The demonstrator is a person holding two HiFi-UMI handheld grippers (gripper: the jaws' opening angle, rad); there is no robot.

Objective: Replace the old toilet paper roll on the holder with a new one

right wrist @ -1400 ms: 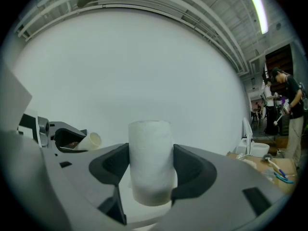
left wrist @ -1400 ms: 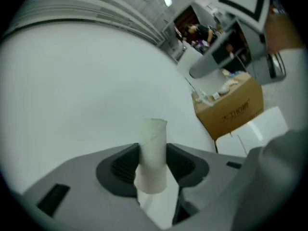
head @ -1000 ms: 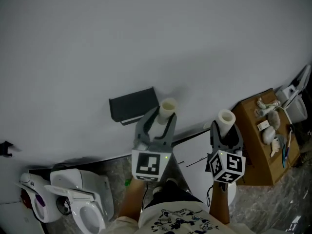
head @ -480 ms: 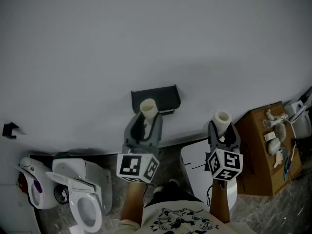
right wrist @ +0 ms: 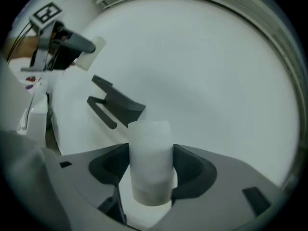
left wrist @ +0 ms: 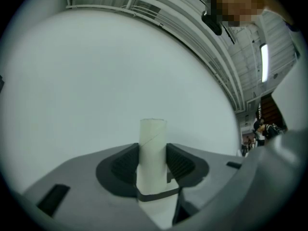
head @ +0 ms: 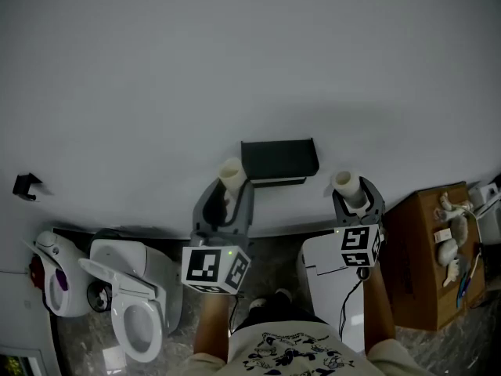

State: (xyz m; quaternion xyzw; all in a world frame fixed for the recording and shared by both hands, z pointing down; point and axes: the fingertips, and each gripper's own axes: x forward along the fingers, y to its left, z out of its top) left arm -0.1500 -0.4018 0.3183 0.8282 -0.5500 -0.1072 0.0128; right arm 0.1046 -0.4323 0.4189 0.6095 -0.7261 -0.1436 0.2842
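Where the left gripper (head: pixel 226 200) meets its load, the jaws stand fairly wide and pinch a bare cardboard tube (left wrist: pixel 153 146), upright between the pads. The right gripper (head: pixel 354 200) clamps a thicker white roll (right wrist: pixel 150 165) in the same way. In the head view, the tube lies at 9 o'clock of the black holder (head: pixel 279 161) and the roll at 4 o'clock. Both forearms reach toward the wall (head: pixel 235 61), nearly level.
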